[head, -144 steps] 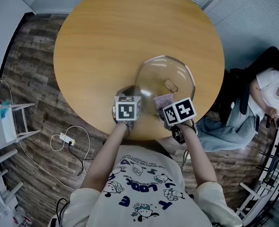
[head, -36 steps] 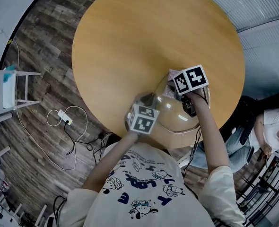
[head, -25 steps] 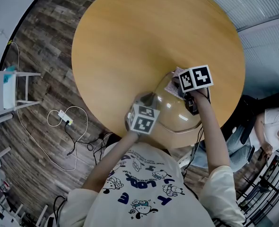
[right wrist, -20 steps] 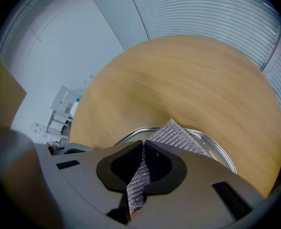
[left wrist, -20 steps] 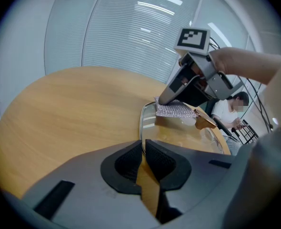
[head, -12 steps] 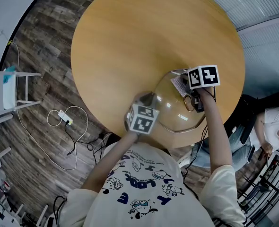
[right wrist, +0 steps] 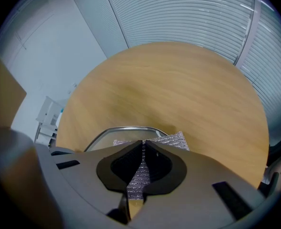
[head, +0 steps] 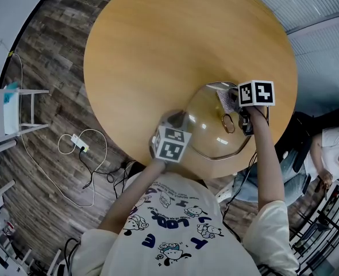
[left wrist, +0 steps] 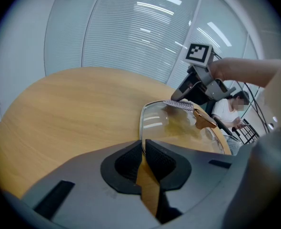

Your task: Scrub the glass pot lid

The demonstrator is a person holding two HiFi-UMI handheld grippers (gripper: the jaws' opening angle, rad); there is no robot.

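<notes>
Head view: one round wooden table (head: 158, 45) carries one glass pot lid (head: 207, 134), lying dome up on the near right part of the top, its rim close to the table's near edge. The lid has one looped handle (head: 228, 123) at its crown.

There are two grippers, one in each hand. The left gripper (left wrist: 143, 144) has its jaws pressed together on the lid's near left rim, the metal edge caught between the pads. The right gripper (right wrist: 143, 143) is clamped on one silvery scrub pad (right wrist: 171, 140), which lies flat against the far right side of the glass, just beyond the handle. In the left gripper view the pad rests on the lid's far edge, under the right gripper.

On the plank floor to the left lie one white power strip (head: 77, 144) with its cable and one white stand (head: 11, 108). One other person (head: 330, 148) sits at the right edge.
</notes>
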